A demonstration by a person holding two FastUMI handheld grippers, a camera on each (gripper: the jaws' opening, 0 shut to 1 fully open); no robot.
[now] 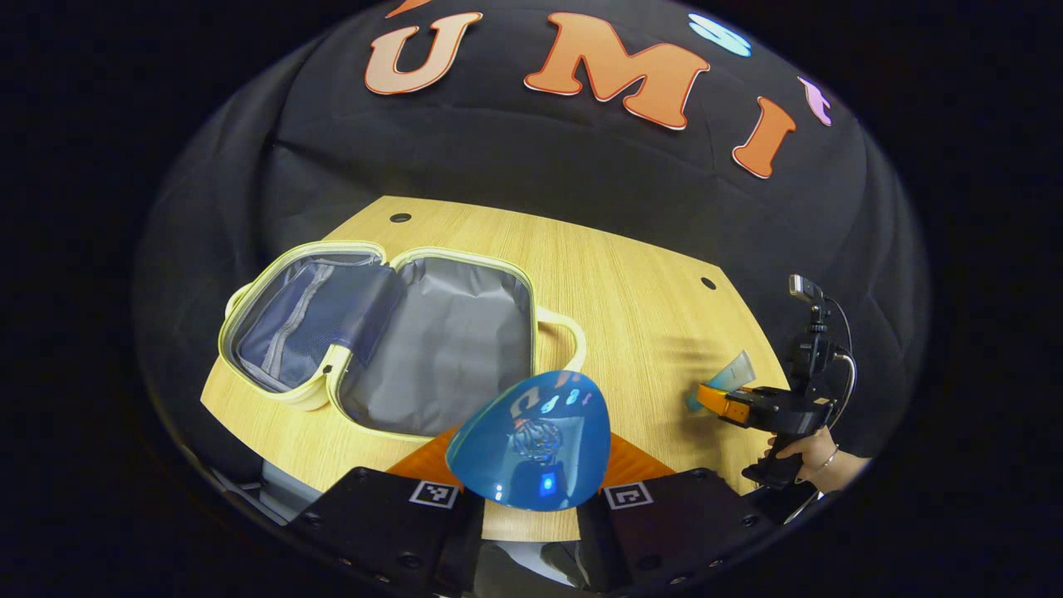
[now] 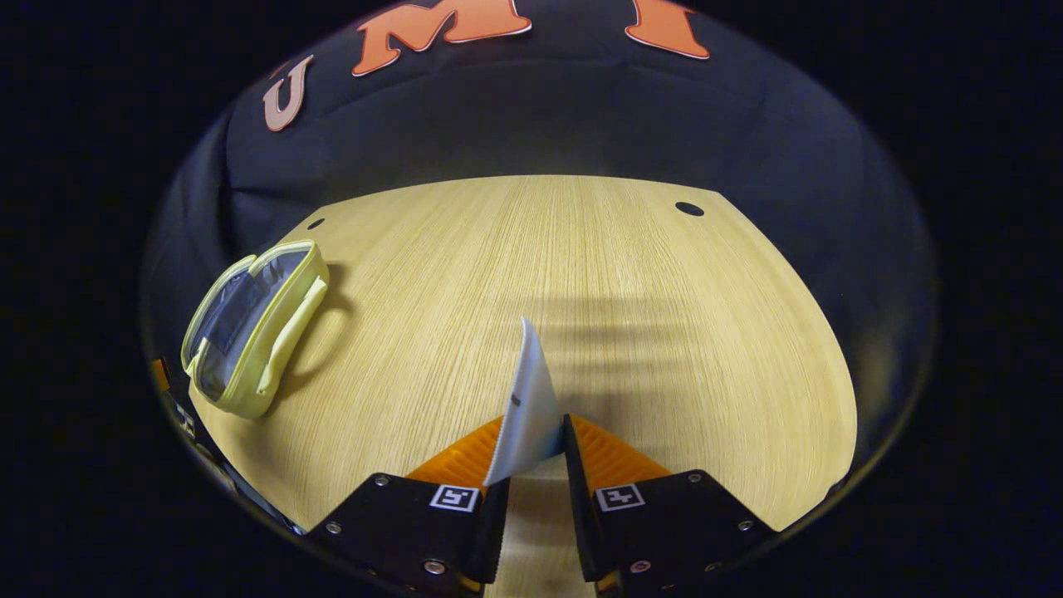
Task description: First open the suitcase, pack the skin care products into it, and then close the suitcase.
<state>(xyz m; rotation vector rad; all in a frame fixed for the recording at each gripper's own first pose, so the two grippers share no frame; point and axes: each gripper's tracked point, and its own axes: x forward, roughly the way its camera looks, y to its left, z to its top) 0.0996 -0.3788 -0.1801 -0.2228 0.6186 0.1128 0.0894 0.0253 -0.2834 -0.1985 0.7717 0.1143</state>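
On the wooden worktop [image 1: 631, 274], toward its left side, your pale yellow suitcase [image 1: 390, 332] lies fully open, both grey-lined halves flat and nothing visible inside, so opening looks done while packing and closing remain. Your left hand-held gripper [image 1: 527, 490] pinches a glossy blue teardrop-shaped container [image 1: 531, 440] between its fingers, raised just near the case's front edge. Your right hand-held gripper [image 2: 531, 461] is closed on a thin pale tube [image 2: 531, 399], held above the bare wood well right of the case. I judge both items still need placing.
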